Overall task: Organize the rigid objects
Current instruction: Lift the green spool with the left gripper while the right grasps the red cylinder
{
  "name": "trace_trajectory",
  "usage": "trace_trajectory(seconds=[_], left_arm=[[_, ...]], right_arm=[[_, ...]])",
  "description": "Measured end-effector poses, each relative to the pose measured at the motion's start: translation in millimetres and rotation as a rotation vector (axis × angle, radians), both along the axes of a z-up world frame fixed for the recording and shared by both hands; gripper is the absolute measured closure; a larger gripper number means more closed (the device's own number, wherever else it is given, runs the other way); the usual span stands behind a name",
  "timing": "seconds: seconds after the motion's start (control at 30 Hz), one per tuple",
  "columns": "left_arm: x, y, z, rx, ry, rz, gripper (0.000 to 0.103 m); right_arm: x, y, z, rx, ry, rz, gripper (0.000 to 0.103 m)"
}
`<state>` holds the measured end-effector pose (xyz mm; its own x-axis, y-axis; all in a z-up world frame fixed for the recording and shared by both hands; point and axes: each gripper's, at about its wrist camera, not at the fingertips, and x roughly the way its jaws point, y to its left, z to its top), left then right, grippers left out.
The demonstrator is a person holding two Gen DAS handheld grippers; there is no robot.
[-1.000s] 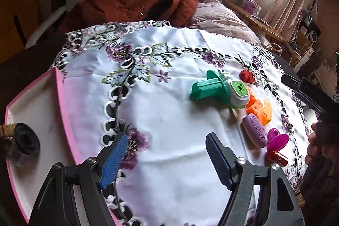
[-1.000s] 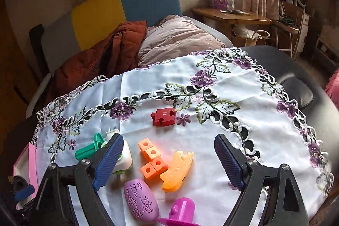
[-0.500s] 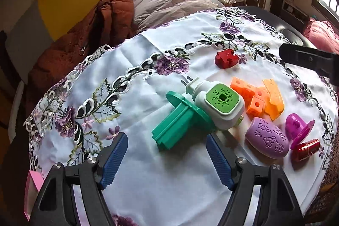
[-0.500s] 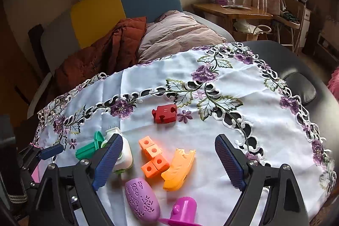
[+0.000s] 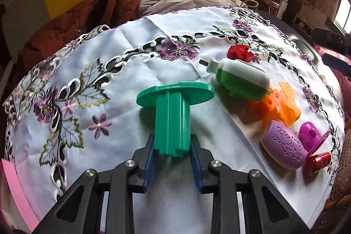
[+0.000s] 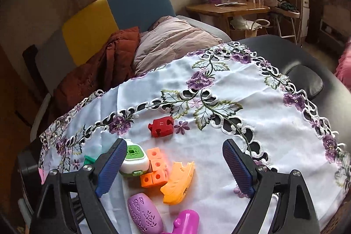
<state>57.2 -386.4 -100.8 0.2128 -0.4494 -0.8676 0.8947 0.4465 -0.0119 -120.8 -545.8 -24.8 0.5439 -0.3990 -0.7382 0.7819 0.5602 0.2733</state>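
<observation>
My left gripper (image 5: 172,152) is shut on the stem of a green plastic spool (image 5: 173,115) with a round flange, over the white embroidered cloth. To its right lie a green-and-white plug-in device (image 5: 240,78), a red puzzle block (image 5: 240,53), orange cubes (image 5: 265,104), an orange piece (image 5: 289,106), a purple oval (image 5: 284,147), a magenta spool (image 5: 312,135) and a red cylinder (image 5: 318,161). My right gripper (image 6: 173,166) is open and empty above the orange cubes (image 6: 154,170) and the orange piece (image 6: 178,182). The red block (image 6: 161,126) lies beyond it.
A pink-rimmed tray (image 5: 15,190) sits at the cloth's left edge. A sofa with a rust jacket (image 6: 98,71) and a pink pillow (image 6: 173,43) stands behind the table. The table's dark edge (image 6: 305,80) shows at the right.
My left gripper swung right from the pink tray, moved up to the green spool and shut on its stem. The right gripper stayed open, shifting only slightly.
</observation>
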Motion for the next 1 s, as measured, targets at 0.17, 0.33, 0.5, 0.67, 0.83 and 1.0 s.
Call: trace_trajectory(seconds=[0.17, 0.33, 0.5, 0.67, 0.83, 1.0], left_arm=[[-20, 34, 2, -0.002, 0.016, 0.063, 0.074], [-49, 68, 4, -0.004, 0.018, 0.104, 0.074], [-72, 85, 4, -0.007, 0.005, 0.098, 0.068], [-68, 78, 6, -0.024, 0.100, 0.076, 0.043], [-63, 71, 4, -0.026, 0.095, 0.080, 0.042], [-58, 64, 2, -0.031, 0.082, 0.080, 0.043]], right_arm=[[-14, -17, -7, 0.091, -0.043, -0.068, 0.014], [-20, -25, -16, 0.164, -0.061, -0.096, 0.014], [-7, -17, -23, 0.190, -0.028, -0.018, 0.014], [10, 0, -31, 0.289, -0.005, 0.146, 0.014], [3, 18, -10, 0.242, 0.060, 0.251, 0.014], [-8, 31, -1, 0.227, 0.204, 0.352, 0.014]])
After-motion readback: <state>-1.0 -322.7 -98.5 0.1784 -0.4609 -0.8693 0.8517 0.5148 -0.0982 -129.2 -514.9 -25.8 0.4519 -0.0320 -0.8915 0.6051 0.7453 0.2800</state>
